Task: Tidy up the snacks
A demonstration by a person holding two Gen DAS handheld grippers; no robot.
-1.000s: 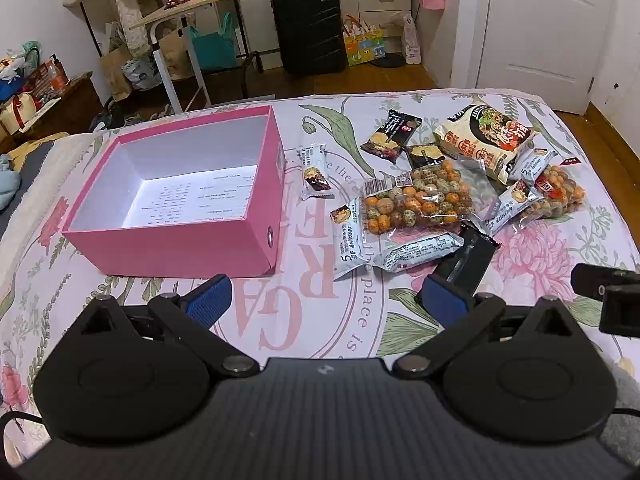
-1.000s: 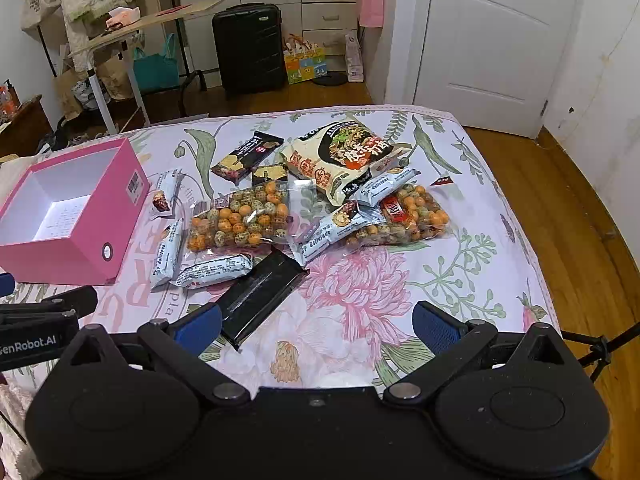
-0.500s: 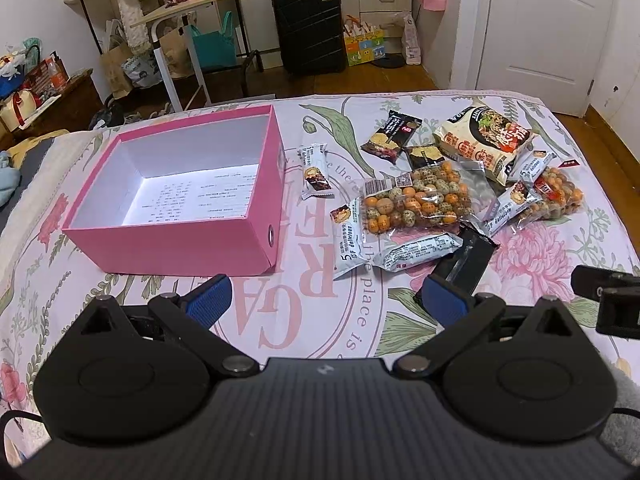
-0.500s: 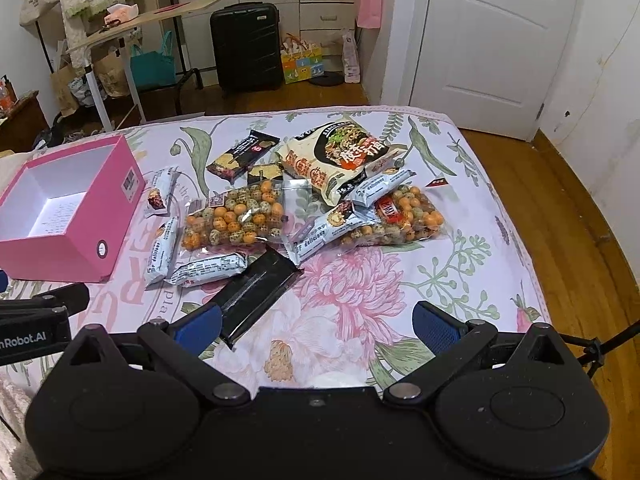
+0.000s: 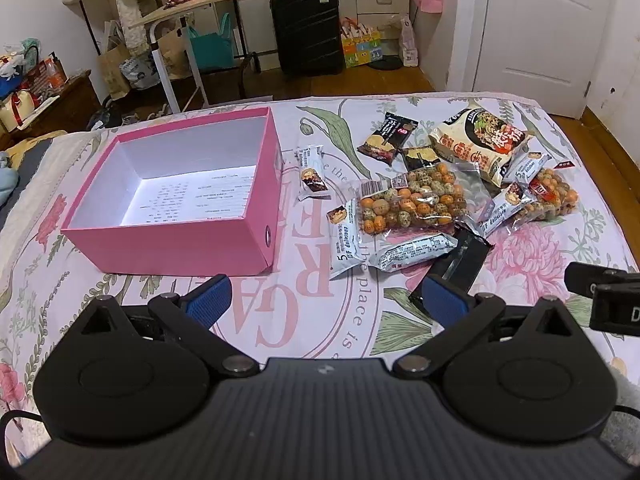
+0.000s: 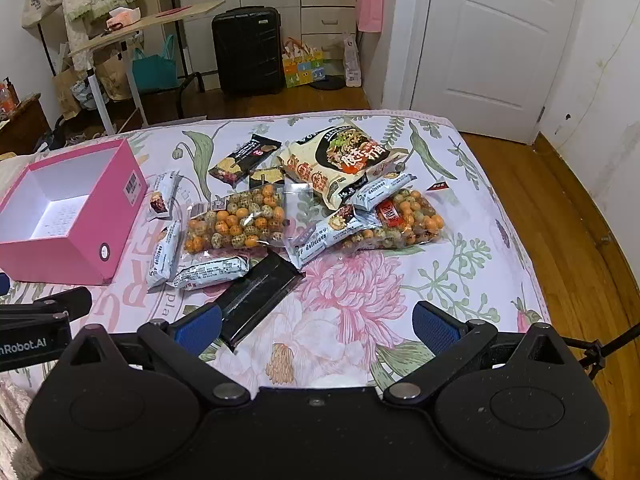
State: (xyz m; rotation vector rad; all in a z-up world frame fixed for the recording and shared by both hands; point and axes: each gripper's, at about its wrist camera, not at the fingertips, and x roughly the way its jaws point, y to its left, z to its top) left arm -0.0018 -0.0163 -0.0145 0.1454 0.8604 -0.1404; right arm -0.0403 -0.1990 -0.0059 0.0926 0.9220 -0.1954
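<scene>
Nearest in the left wrist view, left gripper (image 5: 326, 300) with blue-padded fingers spread wide, holding nothing, hovering over a floral bedspread (image 5: 280, 320) with large pink lettering. Nearest in the right wrist view, right gripper (image 6: 316, 326) likewise spread wide and empty above a pink flower print. Just beyond the right gripper's left finger, a black wrapper (image 6: 260, 294) lying flat and diagonal, its near end close to that fingertip; in the left wrist view the same wrapper sits just behind the left gripper's right finger. Slightly farther and left of the wrapper, a silver snack bar (image 6: 214, 272), and beside it another silver bar (image 6: 162, 254) lying lengthwise. Farther again, a clear bag of orange and green coated nuts (image 6: 236, 222) in the middle of the pile, with a second nut bag (image 6: 400, 222) to its right and two silver bars overlapping between them. To the far left, an open pink box (image 5: 172, 248) with white interior and nothing inside, directly ahead of the left gripper's left finger and well apart from the right gripper. One small silver bar (image 5: 310, 174) lying just right of the box. At the far edge of the pile, a large noodle packet (image 6: 340, 160) and a dark snack packet (image 6: 244, 158). Beyond the bed, a black suitcase (image 6: 248, 52) and a white door (image 6: 488, 40).
</scene>
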